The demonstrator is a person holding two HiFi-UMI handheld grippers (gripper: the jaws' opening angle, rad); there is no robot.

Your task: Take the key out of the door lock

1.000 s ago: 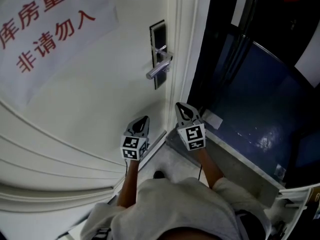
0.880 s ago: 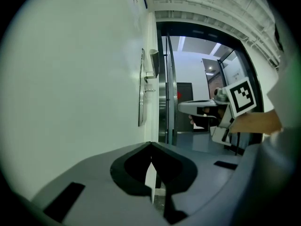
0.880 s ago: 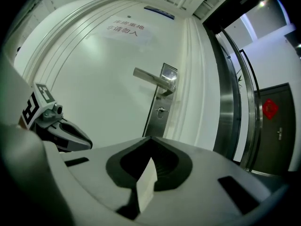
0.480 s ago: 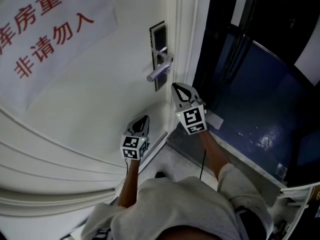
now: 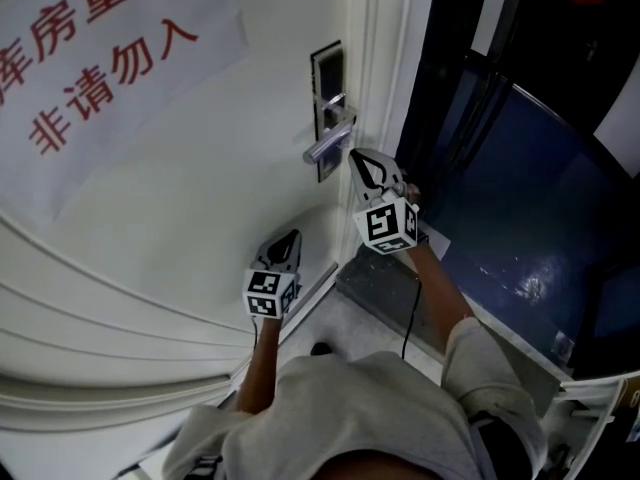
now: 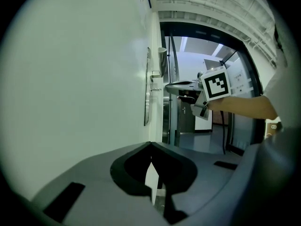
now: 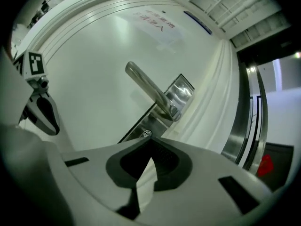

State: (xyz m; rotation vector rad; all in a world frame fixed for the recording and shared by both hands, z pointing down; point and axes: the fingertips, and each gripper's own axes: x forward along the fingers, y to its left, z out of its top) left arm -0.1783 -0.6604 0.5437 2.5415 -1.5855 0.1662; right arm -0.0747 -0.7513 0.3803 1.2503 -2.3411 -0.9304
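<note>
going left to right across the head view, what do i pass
paper sign with red characters → left tongs → door handle → right tongs → dark blue floor past the door frame

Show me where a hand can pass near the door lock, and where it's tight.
Free: the bare door between the sign and the lock plate, and the stretch between the handle and the left gripper. Tight: under the handle, where the shut right gripper sits close to the plate beside the door frame.
</note>
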